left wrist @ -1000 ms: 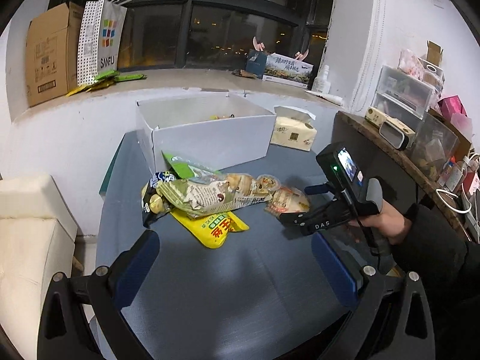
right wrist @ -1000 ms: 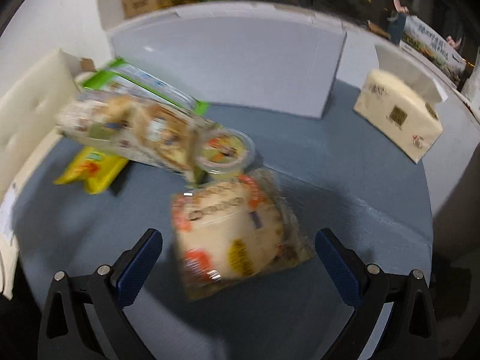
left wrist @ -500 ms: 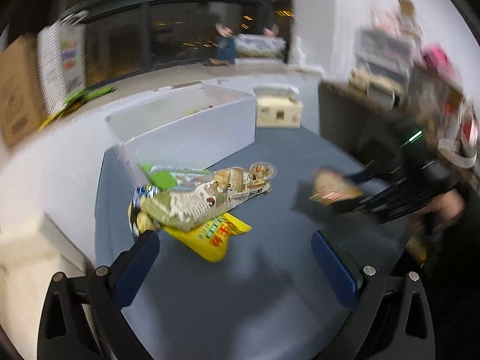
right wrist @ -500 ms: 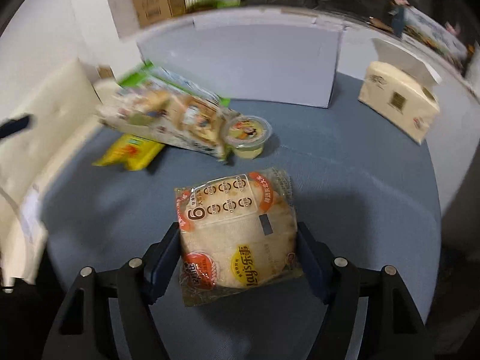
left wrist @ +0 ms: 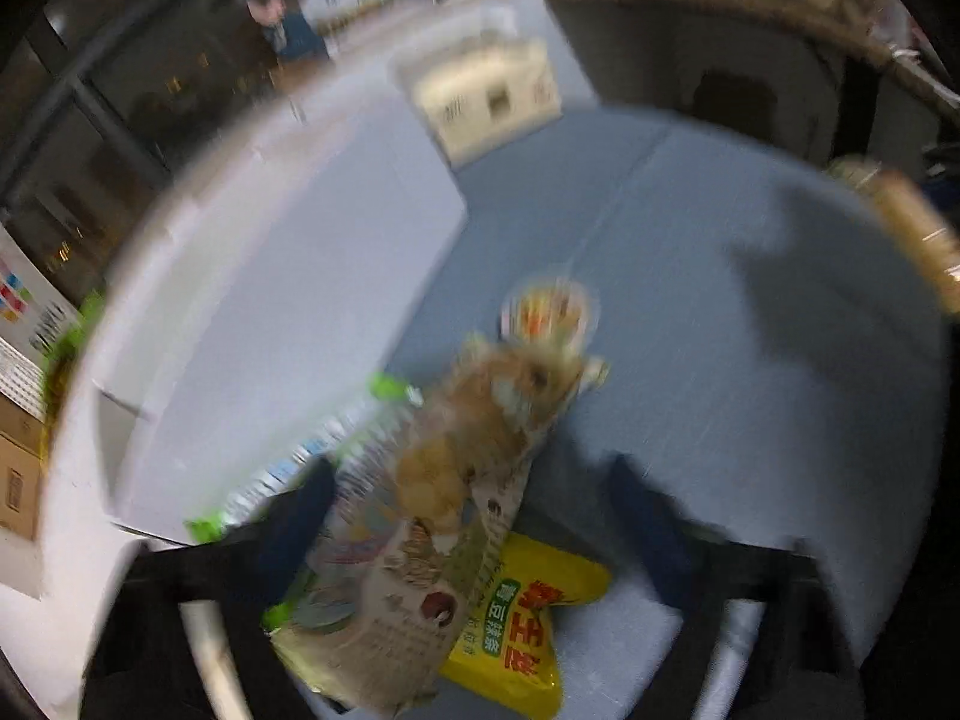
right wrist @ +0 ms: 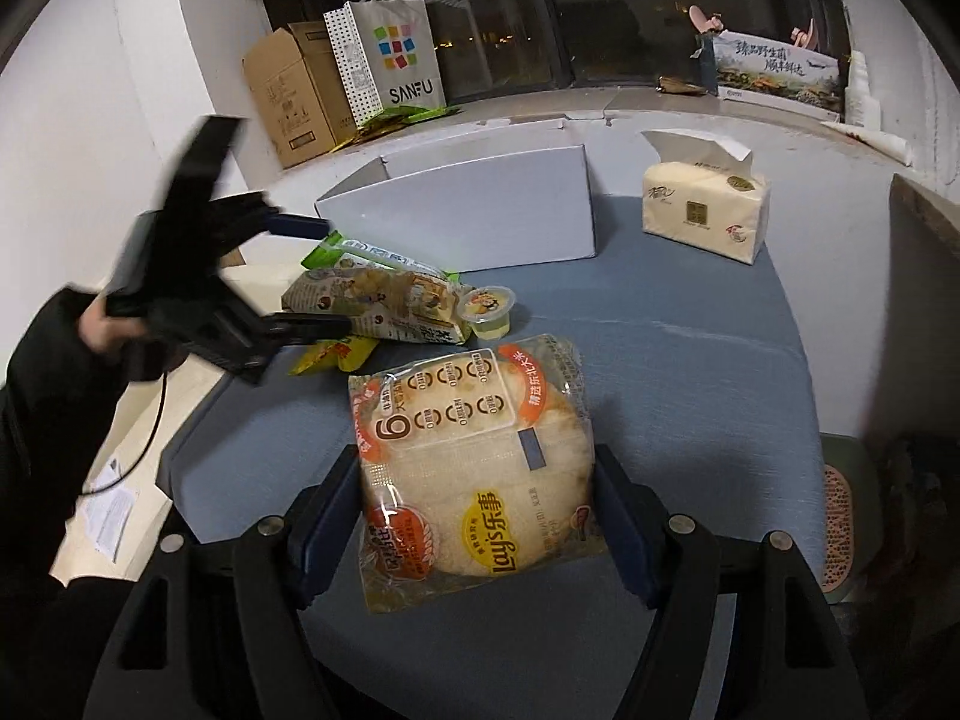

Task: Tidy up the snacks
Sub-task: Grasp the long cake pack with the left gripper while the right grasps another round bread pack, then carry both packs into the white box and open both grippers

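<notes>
My right gripper is shut on a Lay's rice cracker pack and holds it above the blue table. My left gripper is open, its fingers on either side of a long beige snack bag in a pile; it also shows in the right wrist view. Under the bag lie a yellow packet and a green packet. A small jelly cup stands beside the pile. The white open box sits behind the pile. The left wrist view is blurred.
A tissue pack stands at the table's back right. A cardboard box and a SANFU bag stand on the window ledge. A beige cushioned seat lies left of the table.
My left gripper has swung down and forward over the snack pile, straddling the long bag. My right gripper has lifted the Lay's pack and pulled it back from the pile.
</notes>
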A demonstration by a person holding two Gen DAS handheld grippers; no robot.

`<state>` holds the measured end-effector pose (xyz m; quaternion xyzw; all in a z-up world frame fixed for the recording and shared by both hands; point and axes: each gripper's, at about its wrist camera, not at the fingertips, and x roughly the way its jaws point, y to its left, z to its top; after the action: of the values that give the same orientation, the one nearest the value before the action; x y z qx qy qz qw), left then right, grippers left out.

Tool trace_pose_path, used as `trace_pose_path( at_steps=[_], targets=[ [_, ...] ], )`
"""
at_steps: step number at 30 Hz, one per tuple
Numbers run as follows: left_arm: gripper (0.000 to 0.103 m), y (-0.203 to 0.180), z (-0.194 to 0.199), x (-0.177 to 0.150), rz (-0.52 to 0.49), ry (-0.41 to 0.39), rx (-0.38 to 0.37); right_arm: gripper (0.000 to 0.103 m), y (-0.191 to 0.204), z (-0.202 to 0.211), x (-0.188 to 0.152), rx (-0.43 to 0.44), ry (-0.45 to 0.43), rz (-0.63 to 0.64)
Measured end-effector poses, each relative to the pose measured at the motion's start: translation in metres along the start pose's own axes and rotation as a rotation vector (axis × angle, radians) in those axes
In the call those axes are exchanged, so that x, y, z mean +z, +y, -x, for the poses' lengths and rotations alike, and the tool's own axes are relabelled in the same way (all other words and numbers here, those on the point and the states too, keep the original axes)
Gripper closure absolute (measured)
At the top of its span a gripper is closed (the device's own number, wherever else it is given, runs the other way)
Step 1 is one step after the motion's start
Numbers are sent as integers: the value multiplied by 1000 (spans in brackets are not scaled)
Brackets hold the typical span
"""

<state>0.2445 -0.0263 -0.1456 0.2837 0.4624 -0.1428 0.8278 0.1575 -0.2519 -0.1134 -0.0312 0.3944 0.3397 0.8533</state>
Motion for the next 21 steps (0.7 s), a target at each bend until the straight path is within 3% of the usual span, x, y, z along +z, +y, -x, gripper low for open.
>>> trace_pose_path(
  at_steps=[1,6,12,17,21],
  targets=[
    [58,1,-7,-3,5,23,26,26,0,-2,0,3,-1,-5],
    [73,10,17,-18,105,-61,-28,26,1,-2,-2,1,1,2],
    [74,36,78,-51,415,-295,-164,26,5,-6,0,14,-9,1],
    [74,58,122,-80,686,-501,-158,26,14,-14,10,34,-14,10],
    [74,81,136,-79,803,-587,-127,26,20,-25,38,63,-34,13]
  ],
)
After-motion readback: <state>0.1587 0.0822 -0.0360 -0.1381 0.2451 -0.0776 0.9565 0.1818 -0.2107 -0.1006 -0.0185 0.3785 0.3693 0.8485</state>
